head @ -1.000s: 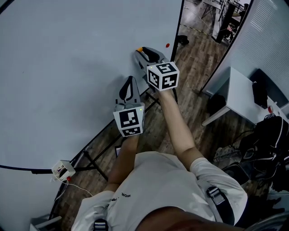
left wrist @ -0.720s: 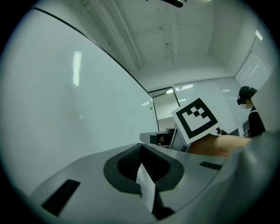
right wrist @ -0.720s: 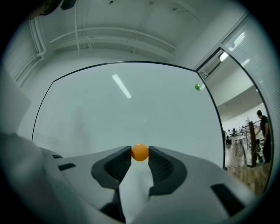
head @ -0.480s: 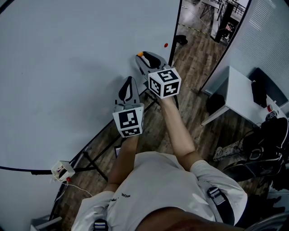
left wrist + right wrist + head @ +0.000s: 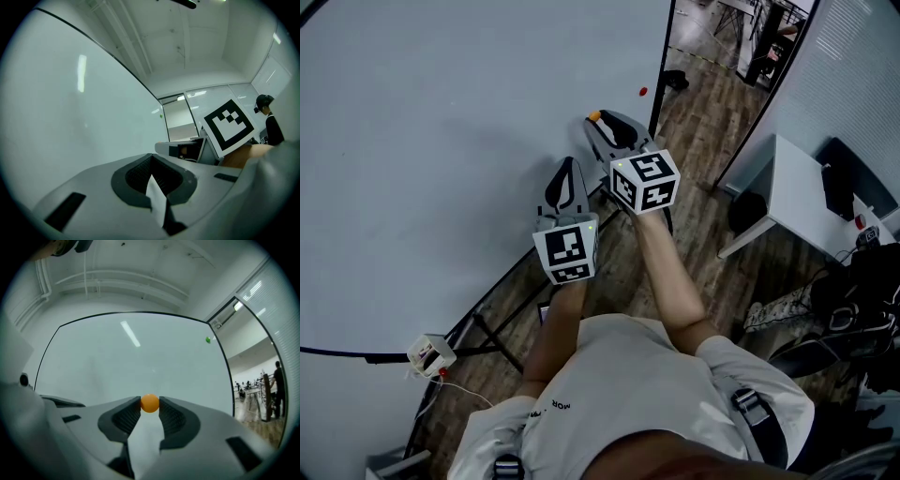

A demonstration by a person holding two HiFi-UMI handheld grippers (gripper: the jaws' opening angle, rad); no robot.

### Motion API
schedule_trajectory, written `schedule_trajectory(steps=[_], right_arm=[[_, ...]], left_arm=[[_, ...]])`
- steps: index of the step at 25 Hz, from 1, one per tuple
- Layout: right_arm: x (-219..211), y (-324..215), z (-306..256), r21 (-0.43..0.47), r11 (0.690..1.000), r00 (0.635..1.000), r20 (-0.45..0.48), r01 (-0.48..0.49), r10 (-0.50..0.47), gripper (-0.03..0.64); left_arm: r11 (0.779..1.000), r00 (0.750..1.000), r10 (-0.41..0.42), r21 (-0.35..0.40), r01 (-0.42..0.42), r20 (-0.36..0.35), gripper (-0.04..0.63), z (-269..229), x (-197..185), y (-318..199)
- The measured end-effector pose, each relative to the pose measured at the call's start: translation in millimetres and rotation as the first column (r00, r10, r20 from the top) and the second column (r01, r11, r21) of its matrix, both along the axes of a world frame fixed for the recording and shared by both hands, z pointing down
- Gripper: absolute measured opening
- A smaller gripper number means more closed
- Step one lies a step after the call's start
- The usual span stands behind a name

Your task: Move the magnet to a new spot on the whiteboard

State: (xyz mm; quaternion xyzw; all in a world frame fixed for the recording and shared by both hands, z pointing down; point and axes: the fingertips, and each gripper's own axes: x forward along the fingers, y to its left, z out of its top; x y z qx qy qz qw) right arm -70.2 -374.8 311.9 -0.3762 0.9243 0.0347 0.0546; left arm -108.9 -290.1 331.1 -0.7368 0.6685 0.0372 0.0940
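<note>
Right gripper [image 5: 150, 409]: jaws pinching the orange magnet [image 5: 150, 402] at their very tips, the ball showing between the ribbed pads [image 5: 127, 416]. The tip hold is judged to keep the magnet's face free to meet the whiteboard [image 5: 441, 141]. In the head view the magnet sits at upper centre of the frame, against the board's right part. Whether it touches the surface cannot be told. Left gripper [image 5: 151, 174]: jaws pressed together on nothing, held lower centre beside the board, judged to be parked clear of the working side. Count: two grippers and one orange magnet. The head view shows one small red dot [image 5: 643, 92] near the board's right edge. The right gripper view shows one small green dot [image 5: 208, 339] near that edge. Whether these two are the same item cannot be told.
</note>
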Motion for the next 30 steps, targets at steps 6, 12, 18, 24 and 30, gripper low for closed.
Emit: schedule_trajectory(steps=[6, 12, 18, 24, 30], right_arm=[[2.2, 7.1, 3.2, 0.000, 1.000, 1.000, 0.002, -0.010, 0.010, 0.130], [2.2, 14.0, 12.4, -0.011, 1.000, 1.000, -0.006, -0.027, 0.027, 0.130], [9.5, 19.8, 15.4, -0.013, 0.999, 0.999, 0.005, -0.046, 0.046, 0.130], [12.8, 25.3, 17.5, -0.012, 0.998, 0.998, 0.007, -0.058, 0.058, 0.129], [18.4, 33.2, 15.1, 0.002, 0.998, 0.998, 0.008, -0.065, 0.065, 0.130]], left_arm=[[1.000, 1.000, 0.005, 0.003, -0.005, 0.006, 0.003, -0.3, 1.5, 0.3], [1.000, 1.000, 0.009, 0.003, -0.009, 0.009, 0.003, 0.4, 1.9, 0.3], [1.000, 1.000, 0.015, 0.006, -0.015, 0.001, 0.003, 0.9, 1.3, 1.8], [1.000, 1.000, 0.022, 0.010, -0.022, -0.008, 0.003, 0.4, 1.3, 3.2], [1.000, 1.000, 0.028, 0.014, -0.028, -0.005, 0.003, -2.7, 4.7, 5.6]])
